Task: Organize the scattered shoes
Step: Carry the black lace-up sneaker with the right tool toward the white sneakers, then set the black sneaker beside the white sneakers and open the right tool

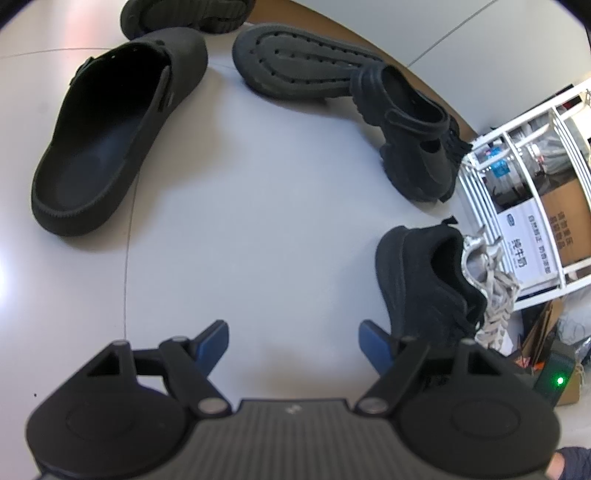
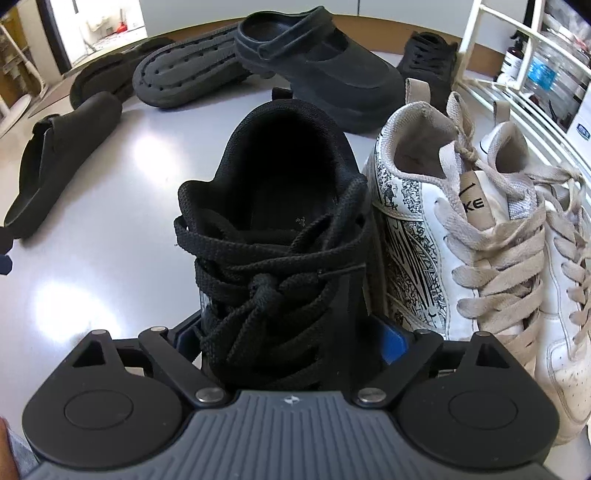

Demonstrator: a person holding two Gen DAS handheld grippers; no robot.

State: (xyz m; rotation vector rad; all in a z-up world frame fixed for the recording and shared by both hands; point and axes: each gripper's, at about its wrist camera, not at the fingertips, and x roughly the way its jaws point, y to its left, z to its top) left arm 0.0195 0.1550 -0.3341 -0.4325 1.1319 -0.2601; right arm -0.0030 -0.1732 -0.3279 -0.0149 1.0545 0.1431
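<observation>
Floor (image 1: pixel 240 221): pale grey and glossy, crossed by thin seams; dark shoes are seen scattered over it.

Left gripper (image 1: pixel 293 345): blue-padded jaws are spread wide over bare floor — nothing is caught between them.

Right gripper (image 2: pixel 291 332): the jaws are closed around the laced front of a black sneaker (image 2: pixel 280 229); one blue pad shows at its right flank, the other is largely hidden behind the laces.

Black sneaker: mesh upper, padded collar, flat woven laces bunched in a thick knot. It is held upright, heel away from the camera, just beside the white pair.

White sneakers (image 2: pixel 454 229): two are stood side by side at the right, near a white wire rack (image 2: pixel 517 85). The nearer one is printed with black line drawings along its side; the laces are beige and grubby.

Second black sneaker (image 2: pixel 430 55): seen farther back, close to the rack's foot.

Chunky clog (image 1: pixel 413 136): matte black, with a thick ridged sole and a heel strap, standing upright.

Upturned shoe (image 1: pixel 295 62): laid sole-up beside the chunky clog, touching its heel — a dark grey tread dotted with small holes.

Slip-on clog (image 1: pixel 110 133): smooth, black, open-backed, with a buckle at its side, set well apart at the left.

Further sole (image 1: pixel 184 16): partly cut off at the top of the left view.
</observation>
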